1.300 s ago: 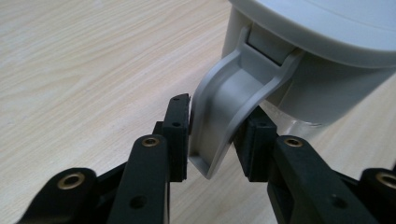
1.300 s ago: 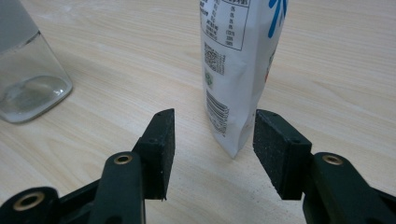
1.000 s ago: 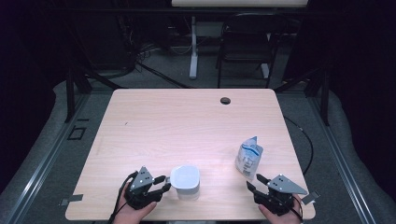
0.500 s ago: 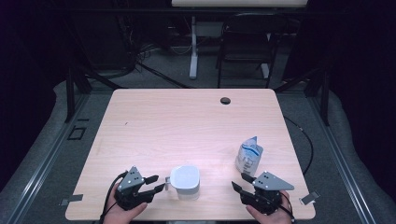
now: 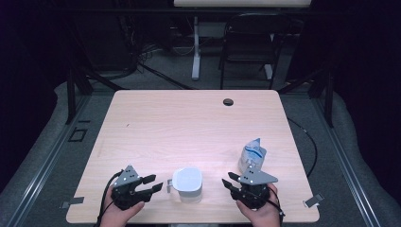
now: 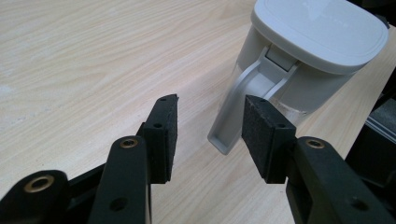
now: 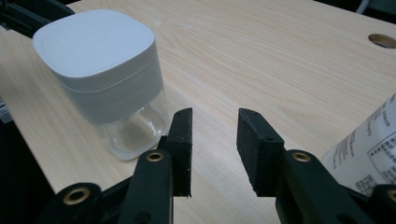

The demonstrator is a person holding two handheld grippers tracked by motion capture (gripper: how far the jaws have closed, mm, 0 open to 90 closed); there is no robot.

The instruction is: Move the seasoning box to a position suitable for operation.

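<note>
With both grippers open and empty, the left gripper (image 6: 210,133) closes squarely on the handle (image 6: 236,109) of the jug (image 5: 187,183) near the table's (image 5: 189,123) front edge while the right gripper (image 7: 215,149) steadies its side.

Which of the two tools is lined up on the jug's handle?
The left tool: its open jaws straddle the grey handle of the white-lidded jug. The right tool, also open, points at bare table beside the jug.
</note>
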